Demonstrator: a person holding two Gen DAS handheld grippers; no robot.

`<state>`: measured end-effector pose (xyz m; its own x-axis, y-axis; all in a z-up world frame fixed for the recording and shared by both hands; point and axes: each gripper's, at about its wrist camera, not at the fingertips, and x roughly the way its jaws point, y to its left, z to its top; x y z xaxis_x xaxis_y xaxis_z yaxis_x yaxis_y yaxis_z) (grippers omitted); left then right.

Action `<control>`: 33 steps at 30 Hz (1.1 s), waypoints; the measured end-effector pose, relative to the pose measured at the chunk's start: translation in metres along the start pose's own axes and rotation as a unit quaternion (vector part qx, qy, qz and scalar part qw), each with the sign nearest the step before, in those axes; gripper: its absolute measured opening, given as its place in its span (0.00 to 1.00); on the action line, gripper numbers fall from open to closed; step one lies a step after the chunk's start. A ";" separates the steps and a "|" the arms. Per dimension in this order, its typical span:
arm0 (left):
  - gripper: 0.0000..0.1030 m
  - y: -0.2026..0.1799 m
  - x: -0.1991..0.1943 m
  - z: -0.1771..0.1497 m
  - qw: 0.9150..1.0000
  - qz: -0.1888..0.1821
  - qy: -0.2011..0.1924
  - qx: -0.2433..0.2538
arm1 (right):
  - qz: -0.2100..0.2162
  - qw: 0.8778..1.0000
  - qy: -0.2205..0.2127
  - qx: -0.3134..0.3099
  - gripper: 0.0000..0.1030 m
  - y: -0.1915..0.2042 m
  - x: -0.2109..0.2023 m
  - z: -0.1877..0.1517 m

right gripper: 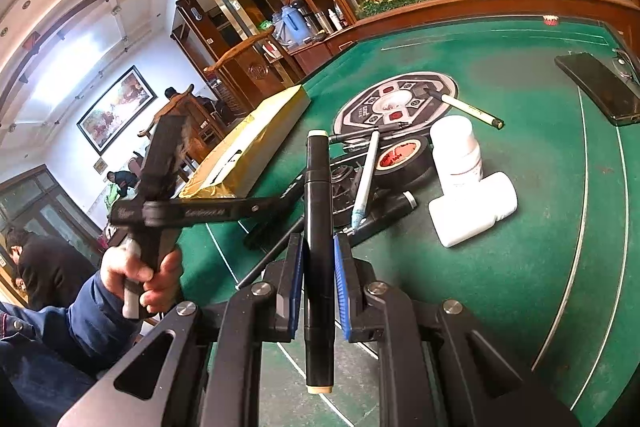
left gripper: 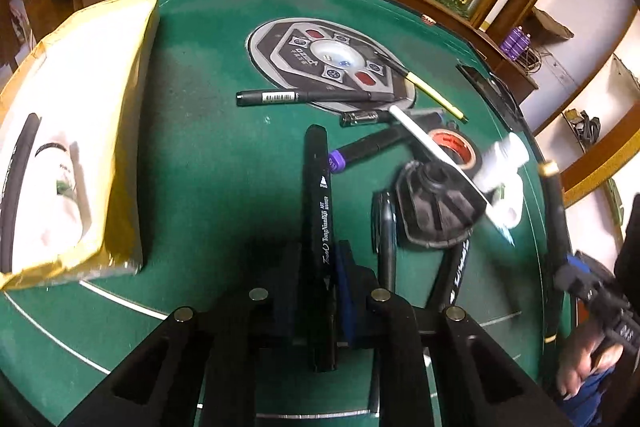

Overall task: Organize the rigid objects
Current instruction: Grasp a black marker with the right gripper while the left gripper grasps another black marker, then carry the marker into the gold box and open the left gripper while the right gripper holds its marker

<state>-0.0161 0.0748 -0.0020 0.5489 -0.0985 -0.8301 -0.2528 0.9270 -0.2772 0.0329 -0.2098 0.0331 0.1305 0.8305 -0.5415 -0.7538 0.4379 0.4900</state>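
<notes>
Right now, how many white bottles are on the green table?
2. One white bottle stands upright beside the roll of tape. The other white bottle lies on its side just in front of it, touching it. The pile of pens could hide something more.

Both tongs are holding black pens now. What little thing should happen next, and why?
Probably lift the left tongs, shut on the black art marker, toward the open gold box. Its pads already pinch the marker, and the box lies just beside it on the green felt table.

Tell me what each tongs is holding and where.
Left tongs: black art marker, gripped on its lower barrel. Right tongs: cream-tipped black marker, gripped mid-barrel.
</notes>
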 end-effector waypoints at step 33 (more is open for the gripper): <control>0.15 -0.052 -0.049 -0.036 0.976 0.082 -0.170 0.111 | -0.018 0.999 -0.040 0.026 0.14 0.024 0.005 -0.007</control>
<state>-0.0578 0.0182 0.0356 0.7579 0.1490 -0.6351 -0.2020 0.9793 -0.0113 0.0109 -0.1973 0.0368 0.2105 0.8378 -0.5037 -0.7134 0.4839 0.5068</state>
